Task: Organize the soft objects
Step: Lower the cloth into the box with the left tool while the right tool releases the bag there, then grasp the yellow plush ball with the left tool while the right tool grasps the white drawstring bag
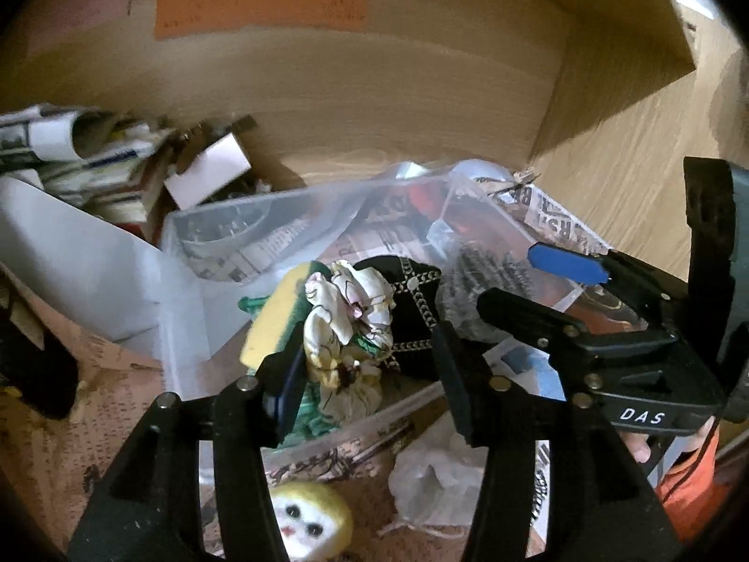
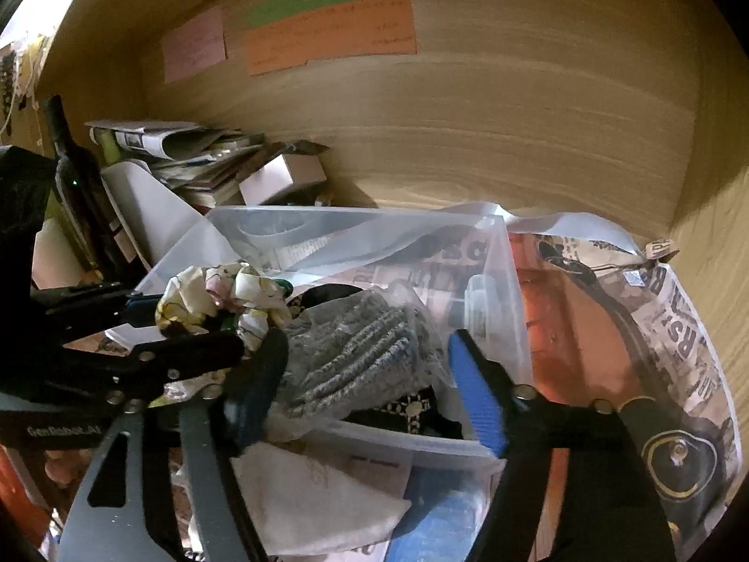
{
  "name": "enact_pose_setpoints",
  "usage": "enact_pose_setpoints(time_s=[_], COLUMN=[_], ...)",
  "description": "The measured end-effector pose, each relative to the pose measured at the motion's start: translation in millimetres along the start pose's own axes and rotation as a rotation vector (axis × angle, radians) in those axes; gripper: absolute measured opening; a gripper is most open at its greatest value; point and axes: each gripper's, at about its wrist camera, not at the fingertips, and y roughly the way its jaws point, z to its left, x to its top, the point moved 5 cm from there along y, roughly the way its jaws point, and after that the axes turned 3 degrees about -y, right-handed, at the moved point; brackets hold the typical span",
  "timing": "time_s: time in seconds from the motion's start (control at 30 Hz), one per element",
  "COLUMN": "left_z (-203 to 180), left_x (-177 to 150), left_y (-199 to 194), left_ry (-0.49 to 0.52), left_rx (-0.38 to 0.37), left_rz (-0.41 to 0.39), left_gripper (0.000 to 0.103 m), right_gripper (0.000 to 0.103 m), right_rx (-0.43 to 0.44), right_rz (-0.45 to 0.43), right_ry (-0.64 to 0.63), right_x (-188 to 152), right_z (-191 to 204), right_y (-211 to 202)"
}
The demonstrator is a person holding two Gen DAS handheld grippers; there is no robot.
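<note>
Through my left wrist camera, my left gripper [image 1: 370,374] is reaching over a clear plastic bin [image 1: 224,229], its jaws spread apart with a crumpled floral cloth [image 1: 348,323] sitting between them, against the left finger and clear of the right one. A yellow-and-green sponge [image 1: 271,318] is leaning just beside the cloth, and a black chain-trimmed fabric [image 1: 412,299] is lying behind it. My right gripper [image 1: 524,281] is crossing in from the right, crowding the bin's far side. A yellow plush face [image 1: 309,520] is resting below, near a crumpled plastic bag [image 1: 435,477].

Through my right wrist camera, my right gripper [image 2: 370,388] is hanging released over a bagged grey knit [image 2: 356,356] inside the bin [image 2: 505,290]. My left gripper [image 2: 187,323] is coming in from the left at the floral cloth [image 2: 224,295]. A dark bottle [image 2: 79,187] and stacked papers [image 2: 187,154] are standing behind the bin, against the wooden back panel [image 2: 468,131].
</note>
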Motion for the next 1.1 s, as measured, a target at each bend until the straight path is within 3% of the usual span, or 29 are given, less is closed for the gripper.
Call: enact_pose_setpoints(time_s=[0.1, 0.33, 0.47, 0.57, 1.0, 1.1], left_z=[0, 2, 7, 11, 35, 39], left_x=[1, -6, -19, -31, -81, -82], left_y=[-17, -69, -85, -87, -44, -33], left_ry=[0.014, 0.044, 0.031, 0.02, -0.037, -0.044], left_rx=[0.014, 0.09, 0.123, 0.152, 0.196, 0.193], left_rz=[-0.032, -0.144, -0.161, -0.151, -0.004, 0.011], left_gripper=[0.054, 0.078, 0.093, 0.097, 0.098, 0.086], right_gripper=[0.079, 0.087, 0.088, 0.088, 0.088, 0.088], right_rx=[-0.021, -0.038, -0.016, 0.005, 0.058, 0.052], right_rz=[-0.033, -0.134, -0.153, -0.143, 0.07, 0.125], right_ry=[-0.024, -0.065, -0.074, -0.074, -0.07, -0.066], right_x=[4, 11, 5, -6, -53, -58], right_z=[3, 13, 21, 29, 39, 37], right_y=[-12, -55, -73, -79, -33, -15])
